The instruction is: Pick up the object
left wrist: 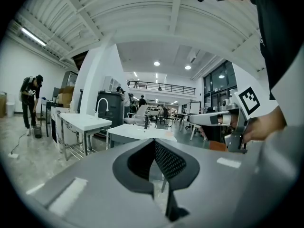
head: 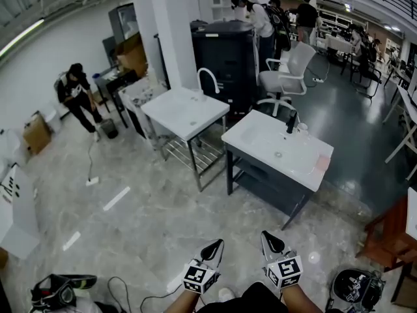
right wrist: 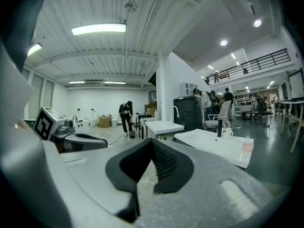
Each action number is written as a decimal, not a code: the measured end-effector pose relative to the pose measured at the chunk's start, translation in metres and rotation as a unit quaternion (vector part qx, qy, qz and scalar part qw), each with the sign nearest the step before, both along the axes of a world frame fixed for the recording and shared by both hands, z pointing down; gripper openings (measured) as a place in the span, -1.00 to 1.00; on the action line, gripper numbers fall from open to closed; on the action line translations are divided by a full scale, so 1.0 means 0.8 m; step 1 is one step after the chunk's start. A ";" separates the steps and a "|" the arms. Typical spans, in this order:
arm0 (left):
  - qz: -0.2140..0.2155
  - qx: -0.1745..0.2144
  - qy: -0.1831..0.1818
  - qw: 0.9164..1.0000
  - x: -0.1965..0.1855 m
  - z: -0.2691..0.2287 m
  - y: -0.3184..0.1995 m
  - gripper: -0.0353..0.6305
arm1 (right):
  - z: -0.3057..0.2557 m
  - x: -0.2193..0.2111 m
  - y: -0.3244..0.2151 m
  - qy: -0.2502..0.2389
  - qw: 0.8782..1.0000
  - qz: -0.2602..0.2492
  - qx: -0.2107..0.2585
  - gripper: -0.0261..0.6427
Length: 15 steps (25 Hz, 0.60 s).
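Note:
Both grippers are held low and close to the person, over bare marble floor. My left gripper [head: 216, 244] is shut with nothing in it; in the left gripper view its dark pads [left wrist: 164, 158] meet at the tips. My right gripper [head: 269, 238] is likewise shut and empty, its pads [right wrist: 164, 163] closed together. Ahead stands a white sink table [head: 260, 135] carrying a black faucet [head: 291, 122], a white cup [head: 302, 128] and a pink flat piece [head: 322, 162] near its right edge. In the right gripper view the same table [right wrist: 218, 148] and pink piece [right wrist: 247, 147] lie well beyond the jaws.
A second white sink table [head: 186, 111] with a white faucet [head: 208, 77] stands further left, with a black cabinet [head: 221, 57] and a white office chair [head: 287, 74] behind it. A person [head: 78, 96] bends over at far left. A dark helmet [head: 355, 289] lies at bottom right.

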<state>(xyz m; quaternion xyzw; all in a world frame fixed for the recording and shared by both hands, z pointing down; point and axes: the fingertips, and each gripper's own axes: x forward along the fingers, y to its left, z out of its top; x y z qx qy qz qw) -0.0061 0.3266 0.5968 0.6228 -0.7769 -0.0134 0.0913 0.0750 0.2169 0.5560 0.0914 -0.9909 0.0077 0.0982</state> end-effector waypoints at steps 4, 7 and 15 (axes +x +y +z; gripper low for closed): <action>0.008 -0.004 0.008 1.000 -0.004 0.008 -0.012 -0.84 | 0.004 -0.011 -0.011 0.002 1.000 0.004 -0.004 -0.91; 0.012 -0.011 0.011 1.000 -0.009 0.012 -0.025 -0.84 | 0.005 -0.019 -0.027 0.003 1.000 0.007 -0.006 -0.91; 0.022 -0.004 0.005 1.000 -0.047 0.000 -0.098 -0.84 | -0.001 -0.058 -0.095 -0.007 1.000 0.014 -0.005 -0.91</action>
